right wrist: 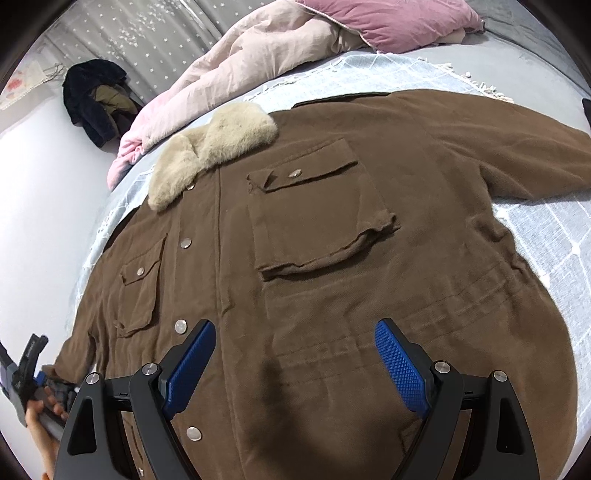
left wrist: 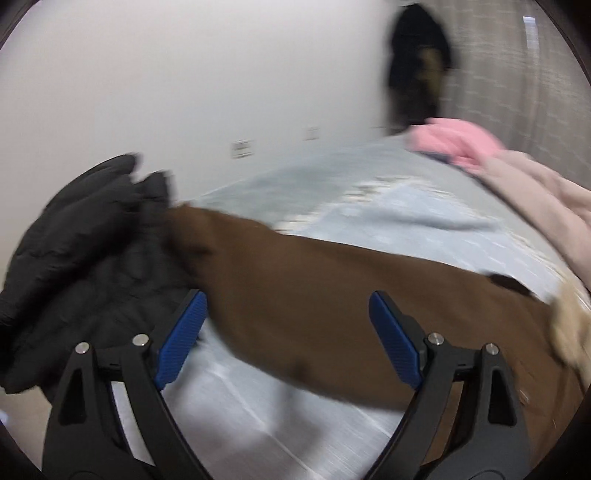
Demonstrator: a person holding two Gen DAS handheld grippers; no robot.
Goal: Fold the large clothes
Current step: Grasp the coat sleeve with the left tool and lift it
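Right tool (right wrist: 295,363): fingers apart, nothing between them; hovers over the lower front of the brown jacket (right wrist: 332,258), above the snap placket.
Left tool (left wrist: 286,339): fingers apart, empty; poised over one sleeve (left wrist: 314,288), which runs across its view from the black padded garment (left wrist: 81,258) toward the collar side. Picture blurred.
Jacket position: spread front-up on the bed (right wrist: 554,236), snaps closed, both sleeves out sideways.
Long axis: hem nearest the right tool, fur collar (right wrist: 214,151) farthest; runs away from that tool.
Key relation (judgement): the sleeve under the left tool lies crosswise to the body, so the left hand looks nearer for folding it inward.
Right view only: whole jacket front, pockets, left tool (right wrist: 31,373) at the sleeve cuff.
Left view only: black garment beside the sleeve end.
Far: pink quilt (right wrist: 229,74), purple pillow (right wrist: 388,22).
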